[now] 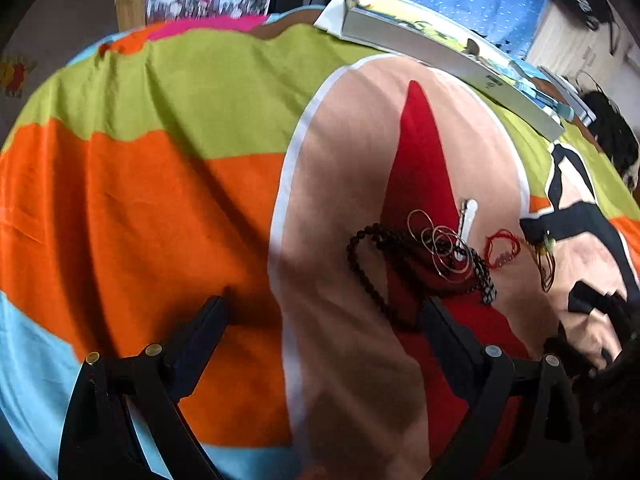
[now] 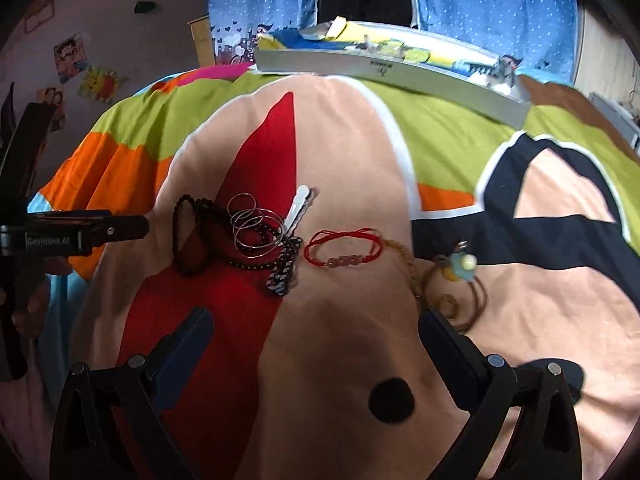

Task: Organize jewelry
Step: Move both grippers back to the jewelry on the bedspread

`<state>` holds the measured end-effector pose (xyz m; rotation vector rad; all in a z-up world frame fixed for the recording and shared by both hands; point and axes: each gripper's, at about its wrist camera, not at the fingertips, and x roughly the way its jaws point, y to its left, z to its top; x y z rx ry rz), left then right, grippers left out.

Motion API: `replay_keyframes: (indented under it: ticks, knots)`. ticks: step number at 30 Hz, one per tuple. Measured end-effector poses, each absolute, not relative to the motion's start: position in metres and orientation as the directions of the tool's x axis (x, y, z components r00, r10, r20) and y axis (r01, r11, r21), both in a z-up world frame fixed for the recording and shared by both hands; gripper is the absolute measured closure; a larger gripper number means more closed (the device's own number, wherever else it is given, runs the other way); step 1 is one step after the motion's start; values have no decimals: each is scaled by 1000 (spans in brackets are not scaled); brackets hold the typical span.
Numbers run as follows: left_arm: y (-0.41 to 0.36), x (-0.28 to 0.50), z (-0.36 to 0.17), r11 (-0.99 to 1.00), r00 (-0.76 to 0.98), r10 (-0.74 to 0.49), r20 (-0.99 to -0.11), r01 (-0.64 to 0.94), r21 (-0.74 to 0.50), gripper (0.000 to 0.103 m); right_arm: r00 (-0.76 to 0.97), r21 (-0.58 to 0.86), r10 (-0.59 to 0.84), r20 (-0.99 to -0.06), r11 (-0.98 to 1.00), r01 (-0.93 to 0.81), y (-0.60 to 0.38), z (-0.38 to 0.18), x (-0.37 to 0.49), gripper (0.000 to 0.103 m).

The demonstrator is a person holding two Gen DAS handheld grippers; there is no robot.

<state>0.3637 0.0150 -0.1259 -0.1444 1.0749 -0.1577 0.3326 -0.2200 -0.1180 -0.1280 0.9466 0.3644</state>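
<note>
So, a bedspread (image 2: 360,140) fills both views, smooth printed fabric in big flat blocks of lime green, orange, peach, red and navy, creased softly where it drapes toward the edge. Beyond it hang blue curtains (image 2: 500,8) speckled with white dots, and a pale wall (image 2: 80,40) on the left carries small cartoon pictures. A long, flat grey box (image 2: 400,70) lies across the far side of the bed, with bright yellow and blue packets in it. Mid-bed, the jewelry sits in a loose cluster: a black beaded necklace (image 2: 188,236) looping over the red patch, thin silver wire bangles (image 2: 256,228) stacked on top of it, and a white hair clip (image 2: 298,206) just beside them. To the right lies a red cord bracelet (image 2: 344,248) with small pinkish beads, then a brown cord necklace (image 2: 460,288) carrying a round pale-blue and yellow charm. Right gripper (image 2: 316,320) hovers above the fabric, fingers spread wide, nothing between them. Left gripper (image 1: 324,304) is likewise spread and empty, near the black beads.
</note>
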Motion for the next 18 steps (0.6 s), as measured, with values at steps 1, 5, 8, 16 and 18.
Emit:
replay_keyframes:
  ticks: [1,5,8,16,18]
  knots:
    - [15,366,-127,978,463,-205,-863,55,-202,9,521,63,258,-814,930,-362,-219,-121,336,3]
    - [16,372,-128,974,465,-220,-858,66,-215,9,507,81,279,-815,923,-376,-213,-127,343,16]
    - [14,372,-124,969,484,-247,-840,97,-228,10,484,88,284,-828,918,-388,-207,-135,348,26]
    - [4,373,-124,960,491,-279,-825,164,-227,46,457,99,283,-843,917,-386,-203,-147,354,48]
    - [3,379,-130,956,468,-294,-834,160,-247,54,457,105,286,-842,918,-381,-205,-148,354,51]
